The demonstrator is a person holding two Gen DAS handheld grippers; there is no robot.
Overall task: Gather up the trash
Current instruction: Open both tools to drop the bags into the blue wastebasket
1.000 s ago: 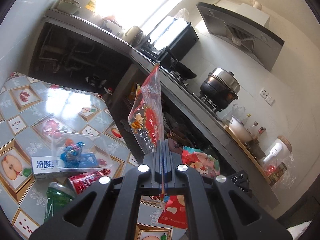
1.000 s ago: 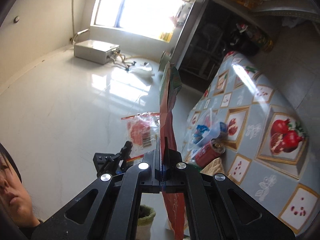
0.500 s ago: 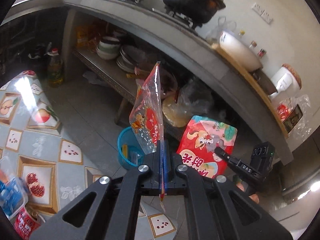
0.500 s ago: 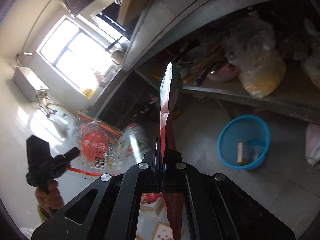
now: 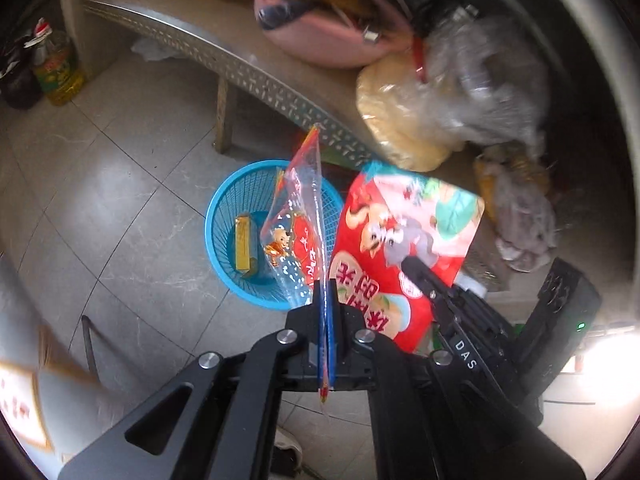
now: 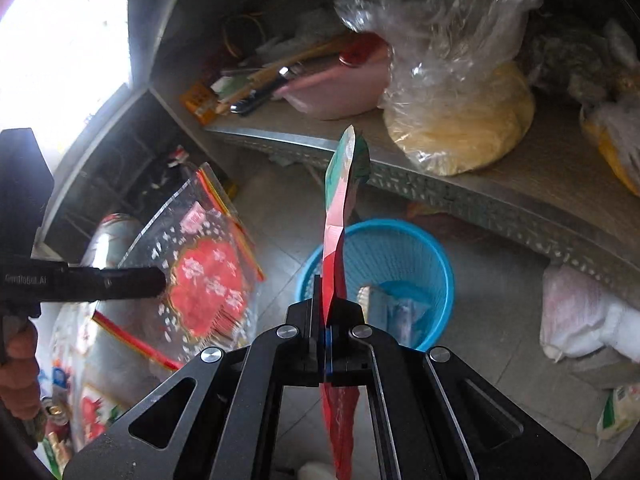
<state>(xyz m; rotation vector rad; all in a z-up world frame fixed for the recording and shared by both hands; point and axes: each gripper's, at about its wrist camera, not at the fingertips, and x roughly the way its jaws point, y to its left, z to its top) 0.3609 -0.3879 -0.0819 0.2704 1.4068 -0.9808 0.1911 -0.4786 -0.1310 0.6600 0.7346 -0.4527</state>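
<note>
The left gripper (image 5: pixel 326 300) was clamped shut on a clear plastic bag (image 5: pixel 298 216) printed with a red label and a small cartoon figure, the bag standing edge-on above the pinched fingers. The right gripper (image 6: pixel 325 320) was likewise closed tight on a red snack bag (image 6: pixel 340 216), seen edge-on from its own camera and broadside from the left one, where cartoon squirrels and white characters were shown on its face (image 5: pixel 404 240). Both bags were held in the air over a blue mesh basket (image 5: pixel 224 216) set on the grey tiled floor (image 5: pixel 120 184), just in front of a low metal shelf (image 5: pixel 256 76). A yellow carton (image 5: pixel 243 248) lay inside the basket, and in the right view some pale wrappers (image 6: pixel 396 308) were seen at its bottom. Neither bag was touching the basket. On the shelf a pink basin (image 6: pixel 340 88) and a clear sack of yellow noodles (image 6: pixel 460 128) were stored side by side. A bottle of cooking oil (image 5: pixel 56 72) stood on the floor at the far left. At the left edge of the right view, a hand (image 6: pixel 18 368) was seen around the left gripper's handle.
</note>
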